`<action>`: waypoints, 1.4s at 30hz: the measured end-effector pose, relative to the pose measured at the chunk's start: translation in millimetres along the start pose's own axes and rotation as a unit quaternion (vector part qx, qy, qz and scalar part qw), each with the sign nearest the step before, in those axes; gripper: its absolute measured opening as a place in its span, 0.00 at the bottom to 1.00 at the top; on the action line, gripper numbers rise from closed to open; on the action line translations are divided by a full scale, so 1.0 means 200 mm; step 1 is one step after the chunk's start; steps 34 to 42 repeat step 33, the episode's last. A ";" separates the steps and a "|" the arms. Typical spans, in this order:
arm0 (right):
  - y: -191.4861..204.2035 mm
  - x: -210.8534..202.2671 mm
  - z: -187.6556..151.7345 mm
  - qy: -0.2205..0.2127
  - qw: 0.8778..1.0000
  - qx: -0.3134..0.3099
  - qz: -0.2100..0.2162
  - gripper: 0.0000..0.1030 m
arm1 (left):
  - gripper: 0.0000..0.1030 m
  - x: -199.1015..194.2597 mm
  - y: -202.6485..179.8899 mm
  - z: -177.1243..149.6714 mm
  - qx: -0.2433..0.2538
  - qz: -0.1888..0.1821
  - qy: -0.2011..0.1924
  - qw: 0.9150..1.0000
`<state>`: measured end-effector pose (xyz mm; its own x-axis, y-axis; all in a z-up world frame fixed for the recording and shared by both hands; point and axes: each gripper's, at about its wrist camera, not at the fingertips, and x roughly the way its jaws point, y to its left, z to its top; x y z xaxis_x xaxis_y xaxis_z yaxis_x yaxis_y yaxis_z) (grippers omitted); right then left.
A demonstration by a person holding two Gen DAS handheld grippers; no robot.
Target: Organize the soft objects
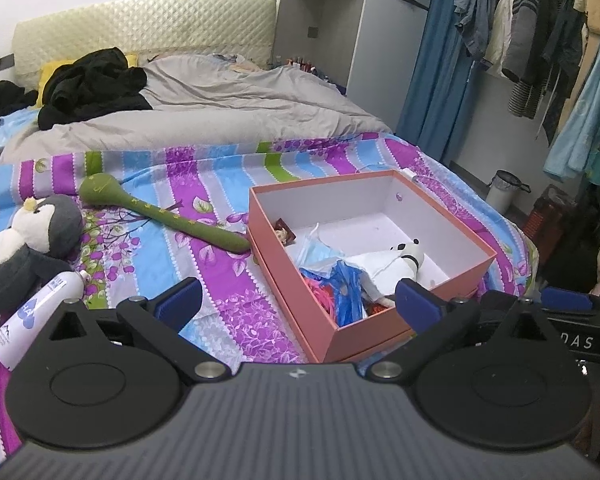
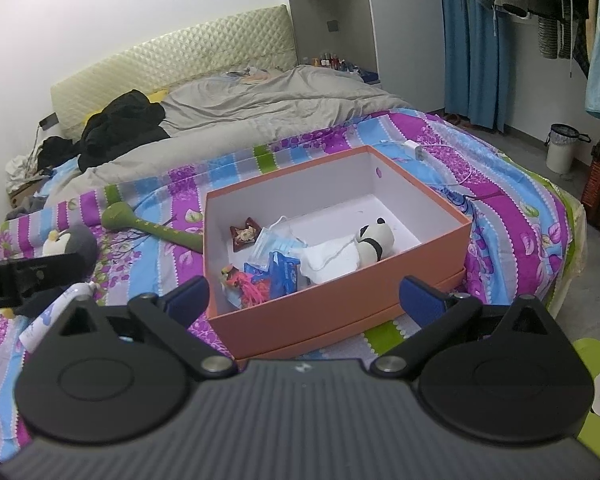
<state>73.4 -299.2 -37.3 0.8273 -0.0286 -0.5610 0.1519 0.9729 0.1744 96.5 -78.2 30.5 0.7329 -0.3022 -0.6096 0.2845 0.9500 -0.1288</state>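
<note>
Left gripper: jaws spread wide, blue pads far apart, nothing between them, pointing forward and tilted down. Right gripper: likewise spread wide, blue pads clear of any contact, empty, angled down. In left wrist view, right gripper's black body and a blue pad at 3 o'clock. In right wrist view, left gripper's black body at 9 o'clock, close alongside. Both roughly parallel.

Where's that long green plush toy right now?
The green plush toy lies on the striped bedspread, left of the orange box in both views, its thin end against the box and the penguin nearer its round end.
</note>
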 end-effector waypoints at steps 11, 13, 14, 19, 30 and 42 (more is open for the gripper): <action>0.02 0.01 0.00 0.001 1.000 -0.008 0.000 1.00 | 1.00 0.00 0.01 -0.01 -0.007 0.000 0.000 1.000; 0.02 0.01 0.01 0.001 1.000 -0.009 0.001 1.00 | 1.00 0.00 0.01 -0.01 -0.008 0.000 0.000 1.000; 0.02 0.01 0.01 0.001 1.000 -0.009 0.001 1.00 | 1.00 0.01 0.01 -0.01 -0.010 -0.001 0.000 1.000; 0.05 0.01 0.02 -0.002 1.000 -0.008 0.002 1.00 | 1.00 0.01 0.02 0.00 -0.011 -0.001 -0.002 1.000; 0.06 0.01 0.01 -0.001 1.000 -0.010 0.002 1.00 | 1.00 0.00 0.02 -0.01 -0.007 -0.001 -0.001 1.000; 0.06 0.01 0.01 -0.002 1.000 -0.009 0.002 1.00 | 1.00 0.01 0.03 -0.01 -0.007 -0.002 -0.001 1.000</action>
